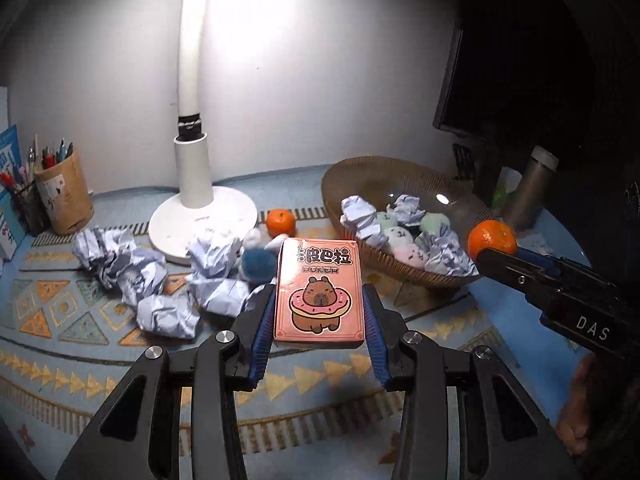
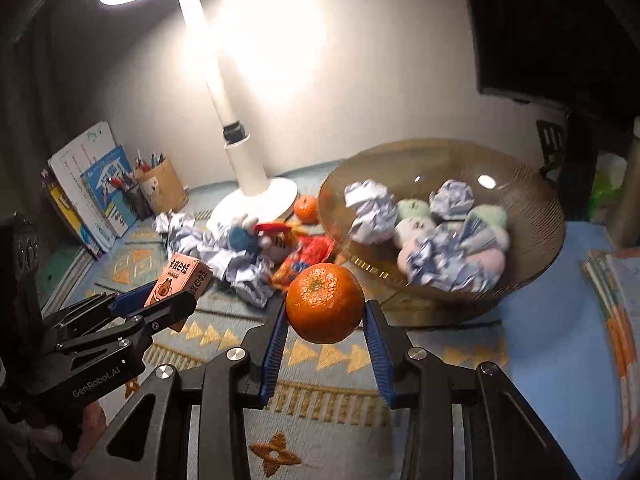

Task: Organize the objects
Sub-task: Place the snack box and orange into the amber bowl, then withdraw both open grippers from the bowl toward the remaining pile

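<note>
My left gripper (image 1: 319, 296) is shut on a pink poker card box (image 1: 319, 292) with a capybara on it, held above the patterned mat; the box also shows in the right wrist view (image 2: 180, 280). My right gripper (image 2: 325, 308) is shut on a mandarin (image 2: 325, 307), held in the air in front of the brown glass bowl (image 2: 528, 208); this mandarin shows in the left wrist view (image 1: 492, 239) too. The bowl holds crumpled paper balls (image 2: 370, 210) and pastel plush balls (image 2: 412, 228). A second mandarin (image 1: 281, 222) lies by the lamp base.
A white desk lamp (image 1: 202, 220) stands at the back centre. Crumpled papers (image 1: 120, 260) and a blue plush toy (image 1: 256, 264) lie on the mat. A pen holder (image 1: 66, 196) and books (image 2: 88, 184) stand at left. A metal bottle (image 1: 530, 188) stands at right.
</note>
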`<state>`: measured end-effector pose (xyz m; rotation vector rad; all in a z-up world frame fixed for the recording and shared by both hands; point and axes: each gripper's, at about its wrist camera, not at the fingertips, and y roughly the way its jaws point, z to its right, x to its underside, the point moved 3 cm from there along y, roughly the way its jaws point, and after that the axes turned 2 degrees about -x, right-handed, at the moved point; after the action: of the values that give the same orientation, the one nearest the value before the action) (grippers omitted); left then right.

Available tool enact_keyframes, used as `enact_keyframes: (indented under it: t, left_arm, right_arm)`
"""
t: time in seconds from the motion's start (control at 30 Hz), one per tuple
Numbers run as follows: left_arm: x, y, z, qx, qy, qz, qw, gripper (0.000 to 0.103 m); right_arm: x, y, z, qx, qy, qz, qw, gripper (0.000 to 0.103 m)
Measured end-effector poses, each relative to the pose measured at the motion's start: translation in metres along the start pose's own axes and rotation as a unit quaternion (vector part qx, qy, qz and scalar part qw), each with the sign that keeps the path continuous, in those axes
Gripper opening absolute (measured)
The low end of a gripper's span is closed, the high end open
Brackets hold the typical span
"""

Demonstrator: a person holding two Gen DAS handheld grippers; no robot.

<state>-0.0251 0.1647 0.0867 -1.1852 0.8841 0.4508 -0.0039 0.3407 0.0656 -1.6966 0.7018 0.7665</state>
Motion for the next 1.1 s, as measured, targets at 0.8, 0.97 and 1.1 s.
enact_keyframes:
  t: [0.8, 0.97, 1.1]
  left_arm:
    - [-0.041, 0.045, 0.028, 0.038, -0.011, 0.037, 0.9985, 0.088]
    - [-0.019, -0.015, -0.011, -0.001, -0.037, 0.064, 0.9973, 0.088]
    - [0.007, -0.055, -0.057, -0.048, -0.070, 0.070, 0.9939, 0.088]
  right_arm:
    - [-0.044, 0.039, 0.083, -0.001, 0.104, -0.012, 0.994, 0.040]
    - [-0.028, 0.020, 0.028, -0.026, 0.068, -0.016, 0.997, 0.040]
    - [-0.011, 0.016, -0.024, -0.065, 0.047, -0.031, 0.996, 0.040]
